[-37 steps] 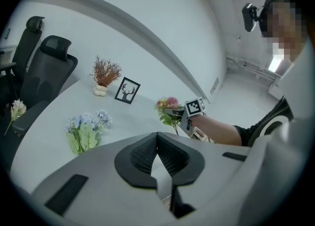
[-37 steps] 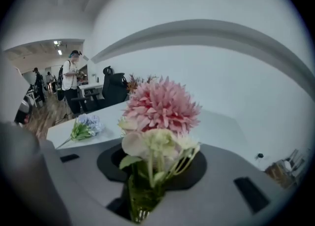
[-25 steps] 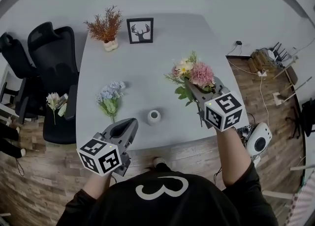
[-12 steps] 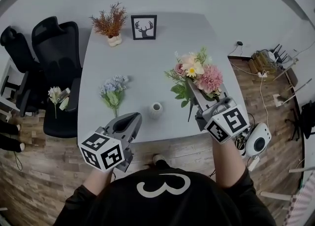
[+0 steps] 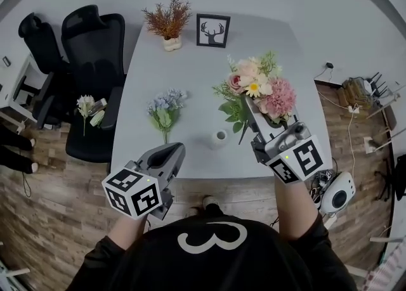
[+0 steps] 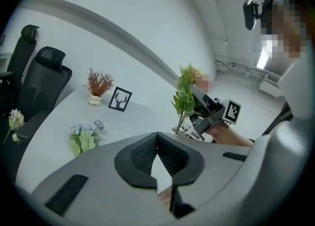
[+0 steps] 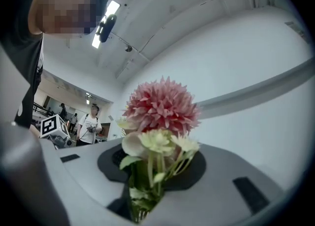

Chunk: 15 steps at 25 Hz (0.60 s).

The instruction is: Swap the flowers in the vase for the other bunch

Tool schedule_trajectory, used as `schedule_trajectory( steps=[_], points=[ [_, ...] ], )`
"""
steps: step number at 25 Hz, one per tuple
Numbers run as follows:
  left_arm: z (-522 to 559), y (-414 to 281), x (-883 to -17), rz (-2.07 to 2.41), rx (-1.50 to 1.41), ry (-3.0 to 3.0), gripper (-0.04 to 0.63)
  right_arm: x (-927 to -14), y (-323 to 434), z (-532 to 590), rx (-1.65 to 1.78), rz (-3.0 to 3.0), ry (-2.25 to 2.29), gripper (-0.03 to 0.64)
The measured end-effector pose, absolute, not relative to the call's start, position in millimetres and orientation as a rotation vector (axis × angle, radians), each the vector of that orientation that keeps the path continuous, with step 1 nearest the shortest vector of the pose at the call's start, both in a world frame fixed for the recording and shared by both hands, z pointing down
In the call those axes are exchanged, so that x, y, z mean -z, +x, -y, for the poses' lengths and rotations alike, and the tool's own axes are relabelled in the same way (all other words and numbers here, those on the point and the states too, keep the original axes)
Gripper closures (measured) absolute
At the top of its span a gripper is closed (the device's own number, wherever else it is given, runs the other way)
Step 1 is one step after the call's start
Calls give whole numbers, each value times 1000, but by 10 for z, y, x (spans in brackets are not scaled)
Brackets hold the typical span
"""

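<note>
The small white vase (image 5: 220, 136) stands empty near the table's front edge. My right gripper (image 5: 253, 116) is shut on the stems of the pink, cream and green bouquet (image 5: 260, 89), holding it above the table just right of the vase. In the right gripper view the pink bloom (image 7: 161, 108) rises straight out of the jaws. The bouquet (image 6: 189, 91) also shows in the left gripper view. The blue bunch (image 5: 166, 107) lies flat on the table, left of the vase. My left gripper (image 5: 170, 154) hovers at the front edge, shut and empty, its tips touching (image 6: 157, 136).
A dried orange plant (image 5: 169, 19) in a white pot and a framed deer picture (image 5: 213, 30) stand at the table's far end. Black office chairs (image 5: 89, 55) stand to the left, one with a white flower (image 5: 85, 105) on it. Cables and a white device (image 5: 335, 192) lie on the floor at right.
My right gripper has lifted the pink bouquet and tipped it more upright, slightly nearer the vase. The left gripper has shifted a little along the table's front edge.
</note>
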<state>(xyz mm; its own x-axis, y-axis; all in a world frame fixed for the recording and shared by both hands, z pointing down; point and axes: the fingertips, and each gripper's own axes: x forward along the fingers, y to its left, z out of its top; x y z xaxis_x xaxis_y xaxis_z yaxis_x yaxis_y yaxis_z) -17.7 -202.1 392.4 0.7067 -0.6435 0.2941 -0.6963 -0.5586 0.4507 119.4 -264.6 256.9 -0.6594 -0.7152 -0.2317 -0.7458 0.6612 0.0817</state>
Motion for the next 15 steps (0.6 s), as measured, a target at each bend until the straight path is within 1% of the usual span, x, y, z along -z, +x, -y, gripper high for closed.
schedule_trajectory(
  steps=[8, 11, 15],
  points=[
    [2002, -428, -3995, 1088, -120, 2314, 586, -2498, 771, 2734, -306, -2712, -1031, 486],
    [2004, -489, -4020, 1109, -118, 2296, 586, -2652, 706, 2794, -287, -2726, -1010, 486],
    [2001, -539, -4051, 1131, -131, 2278, 586, -2979, 727, 2934, -174, -2726, -1020, 486]
  ],
)
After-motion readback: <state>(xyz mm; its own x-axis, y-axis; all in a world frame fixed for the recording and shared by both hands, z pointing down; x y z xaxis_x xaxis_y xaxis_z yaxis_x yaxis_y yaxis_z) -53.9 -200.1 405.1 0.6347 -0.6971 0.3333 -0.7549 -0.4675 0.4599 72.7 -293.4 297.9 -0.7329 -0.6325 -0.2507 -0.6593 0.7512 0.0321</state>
